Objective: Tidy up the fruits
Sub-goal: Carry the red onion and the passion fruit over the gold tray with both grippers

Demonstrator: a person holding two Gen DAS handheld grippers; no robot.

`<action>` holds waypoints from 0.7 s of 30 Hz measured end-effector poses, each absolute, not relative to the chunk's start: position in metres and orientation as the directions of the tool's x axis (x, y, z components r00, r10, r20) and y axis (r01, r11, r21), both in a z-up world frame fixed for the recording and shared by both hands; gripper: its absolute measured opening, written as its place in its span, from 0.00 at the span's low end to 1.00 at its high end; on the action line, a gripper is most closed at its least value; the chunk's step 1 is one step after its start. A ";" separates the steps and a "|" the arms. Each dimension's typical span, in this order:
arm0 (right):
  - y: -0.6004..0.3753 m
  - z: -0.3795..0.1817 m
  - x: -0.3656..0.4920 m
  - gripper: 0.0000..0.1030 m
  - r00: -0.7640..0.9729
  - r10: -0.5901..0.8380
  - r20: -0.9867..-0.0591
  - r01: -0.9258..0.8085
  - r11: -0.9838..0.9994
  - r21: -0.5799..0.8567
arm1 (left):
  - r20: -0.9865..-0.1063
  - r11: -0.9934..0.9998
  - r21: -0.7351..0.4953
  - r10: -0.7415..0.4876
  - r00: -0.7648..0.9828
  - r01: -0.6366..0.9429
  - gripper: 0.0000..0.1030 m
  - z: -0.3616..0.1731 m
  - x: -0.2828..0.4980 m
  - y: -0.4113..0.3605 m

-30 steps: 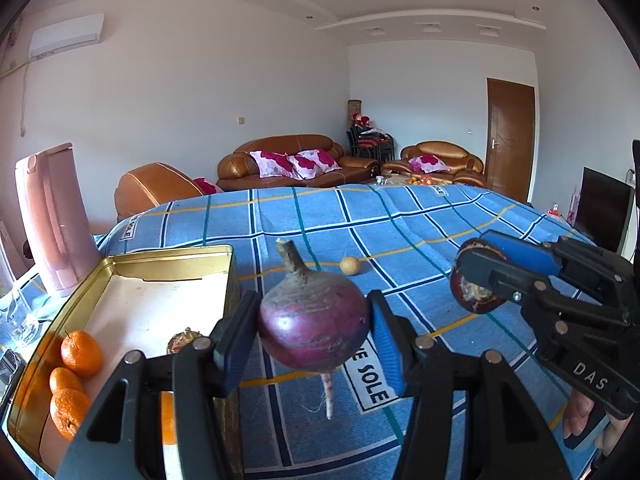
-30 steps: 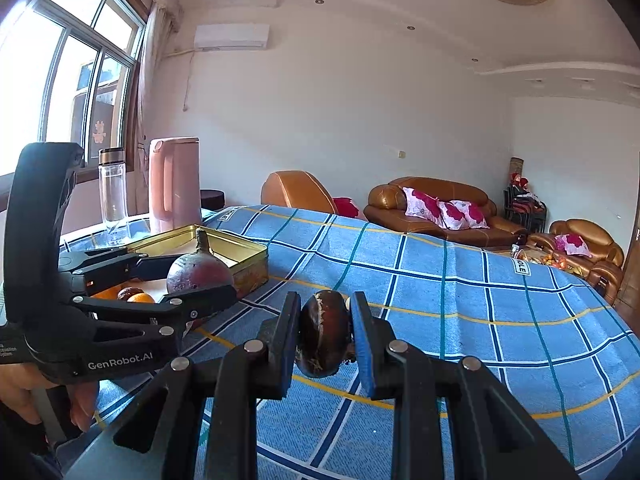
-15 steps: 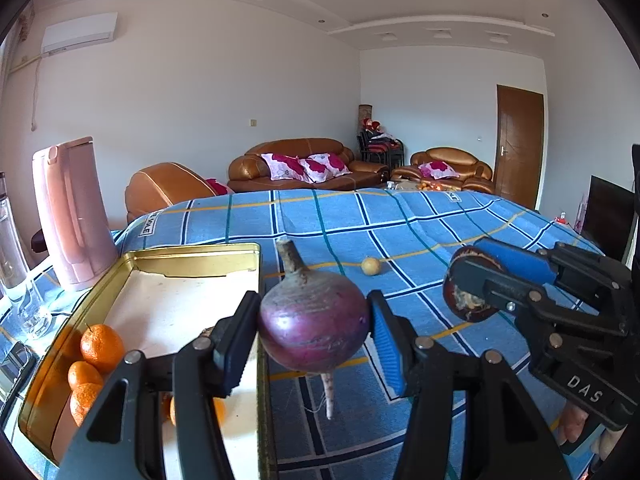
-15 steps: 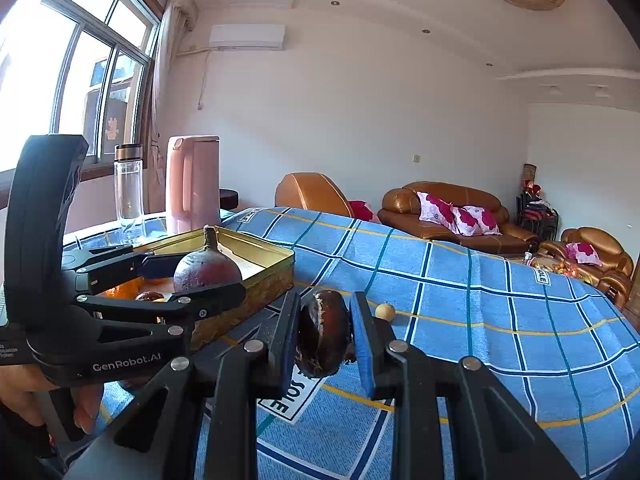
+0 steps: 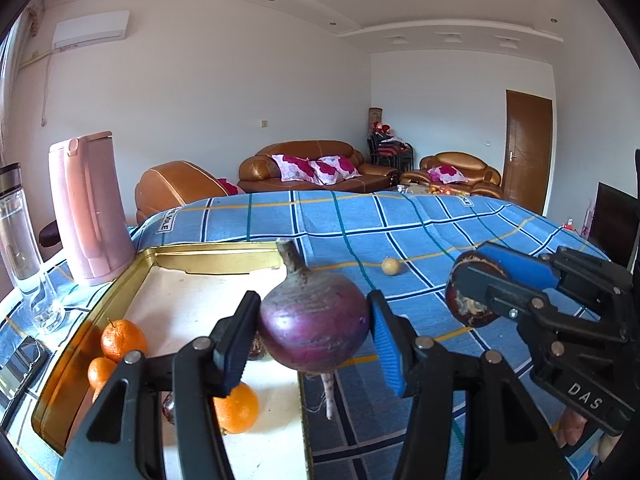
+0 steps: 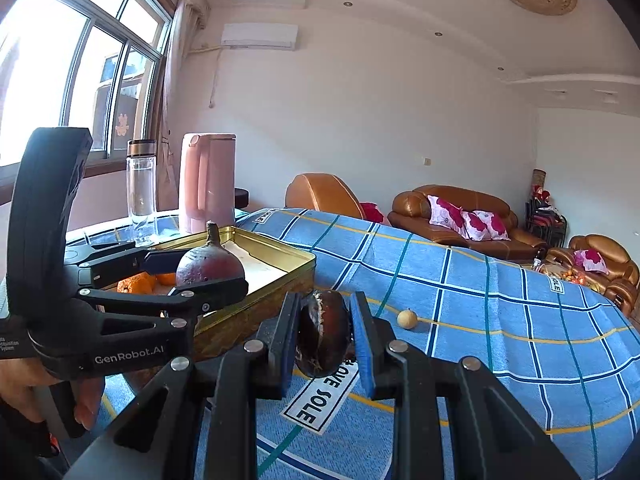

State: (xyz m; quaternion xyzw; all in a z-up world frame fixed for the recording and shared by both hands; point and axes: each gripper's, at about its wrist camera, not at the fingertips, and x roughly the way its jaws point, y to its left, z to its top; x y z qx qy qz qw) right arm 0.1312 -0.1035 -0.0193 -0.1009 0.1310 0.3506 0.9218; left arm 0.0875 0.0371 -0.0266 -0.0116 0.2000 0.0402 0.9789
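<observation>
My left gripper [image 5: 314,336] clamps a purple beet [image 5: 314,330] over the right edge of the gold tin [image 5: 216,250], where oranges [image 5: 122,338] sit. My right gripper [image 6: 326,336] pinches a dark fruit [image 6: 324,334] above the blue checked cloth [image 6: 500,320], near the tin's corner.

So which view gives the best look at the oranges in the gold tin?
The left wrist view: it looks down into the gold tin, showing several oranges clearly, one partly behind a finger. The right wrist view shows only slivers of orange behind the left gripper.
</observation>
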 end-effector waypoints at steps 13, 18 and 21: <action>-0.084 -0.020 0.127 0.26 0.695 0.645 -0.319 -0.702 0.705 -0.103 | -0.394 0.994 -0.010 0.097 0.914 -0.110 0.55 -0.027 0.081 0.055; -0.075 -0.020 0.123 0.26 0.683 0.654 -0.324 -0.714 0.691 -0.110 | -0.392 0.993 -0.011 0.107 0.914 -0.121 0.55 -0.027 0.079 0.061; -0.070 -0.020 0.122 0.26 0.677 0.659 -0.328 -0.721 0.683 -0.114 | -0.392 0.992 -0.016 0.111 0.913 -0.127 0.55 -0.028 0.078 0.065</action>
